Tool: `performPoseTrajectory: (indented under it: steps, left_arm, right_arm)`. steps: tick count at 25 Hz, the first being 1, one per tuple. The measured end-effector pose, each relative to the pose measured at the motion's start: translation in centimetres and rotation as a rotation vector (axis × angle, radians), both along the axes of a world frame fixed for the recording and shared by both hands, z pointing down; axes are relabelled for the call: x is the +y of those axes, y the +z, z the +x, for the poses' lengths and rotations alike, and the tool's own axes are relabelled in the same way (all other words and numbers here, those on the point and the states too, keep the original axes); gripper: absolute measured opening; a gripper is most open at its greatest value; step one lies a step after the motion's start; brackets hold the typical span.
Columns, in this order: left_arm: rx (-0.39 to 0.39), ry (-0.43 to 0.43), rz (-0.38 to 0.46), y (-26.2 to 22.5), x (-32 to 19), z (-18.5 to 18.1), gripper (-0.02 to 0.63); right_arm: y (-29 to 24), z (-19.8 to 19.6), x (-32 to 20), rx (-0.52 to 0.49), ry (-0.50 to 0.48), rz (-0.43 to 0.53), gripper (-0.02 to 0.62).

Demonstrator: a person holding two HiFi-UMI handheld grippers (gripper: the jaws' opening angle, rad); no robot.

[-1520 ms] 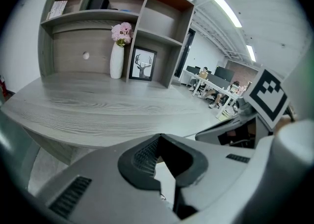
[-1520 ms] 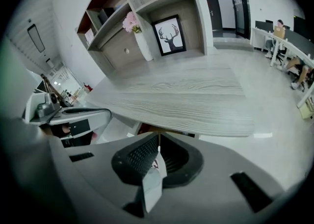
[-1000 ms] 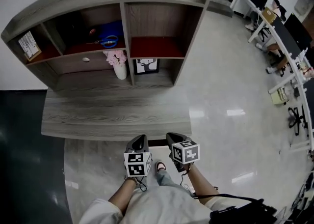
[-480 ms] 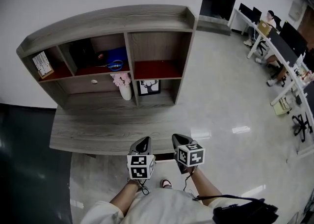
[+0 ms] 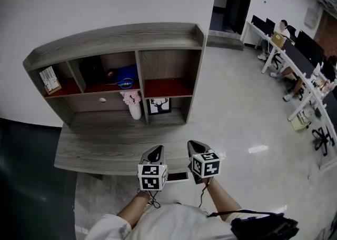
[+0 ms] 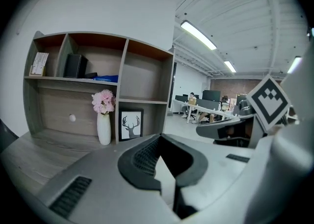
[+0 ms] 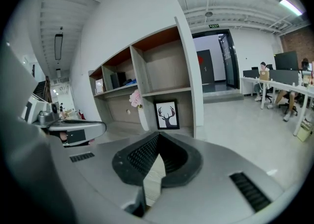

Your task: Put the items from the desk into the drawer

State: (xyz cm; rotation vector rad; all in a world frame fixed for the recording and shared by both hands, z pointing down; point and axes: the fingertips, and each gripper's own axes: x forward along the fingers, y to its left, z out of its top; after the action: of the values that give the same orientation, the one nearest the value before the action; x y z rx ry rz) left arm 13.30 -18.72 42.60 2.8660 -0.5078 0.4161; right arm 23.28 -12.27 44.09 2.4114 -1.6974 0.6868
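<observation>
Drawer [image 5: 92, 102], grey wood, pale knob, closed above the table [image 5: 105, 149]; left tool [image 5: 155, 152] and right tool [image 5: 193, 146] pinched together, empty

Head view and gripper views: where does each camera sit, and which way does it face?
Head view: on the person's head, looking steeply down at desk and shelf unit; shows both forearms, left tongs, right tongs.
Left gripper view: on the left tongs, facing the shelf unit along shut jaws; right tongs at right.
Right gripper view: on the right tongs, facing the shelf unit; left tongs at left.
Shared: all three show the vase and deer picture.
</observation>
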Motion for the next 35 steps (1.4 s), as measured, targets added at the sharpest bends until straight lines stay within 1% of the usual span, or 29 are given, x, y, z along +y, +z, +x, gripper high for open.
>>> performPoseTrajectory:
  steps: [4, 7, 9, 17, 21, 27, 35]
  left_arm:
    - [0.031, -0.003, 0.014, -1.1, -0.8, 0.4, -0.002]
    - [0.048, -0.015, 0.008, -1.6, -1.4, 0.4, -0.002]
    - [0.051, -0.019, 0.002, -1.7, -1.4, 0.3, -0.002]
    - [0.050, -0.016, -0.018, -1.4, -1.6, 0.1, -0.002]
    - [0.045, -0.019, -0.040, -0.6, -1.6, 0.1, -0.002]
    - [0.038, -0.019, -0.061, 0.0, -1.4, 0.3, -0.002]
    - [0.030, -0.016, -0.069, 0.4, -1.2, 0.5, -0.002]
  right_arm:
    - [-2.2, 0.3, -0.8, 0.075, 0.025, 0.042, -0.002]
    - [-3.3, 0.1, -1.1, 0.102, 0.069, 0.091, -0.002]
    - [-3.4, -0.3, -1.0, 0.111, 0.084, 0.100, -0.002]
    - [-2.0, -1.4, -1.4, 0.089, 0.087, 0.083, -0.002]
    - [-1.2, -1.4, -1.4, 0.082, 0.086, 0.066, -0.002]
    - [-1.0, -1.3, -1.3, 0.070, 0.086, 0.066, -0.002]
    - [-0.5, -1.6, -1.4, 0.087, 0.058, 0.045, -0.002]
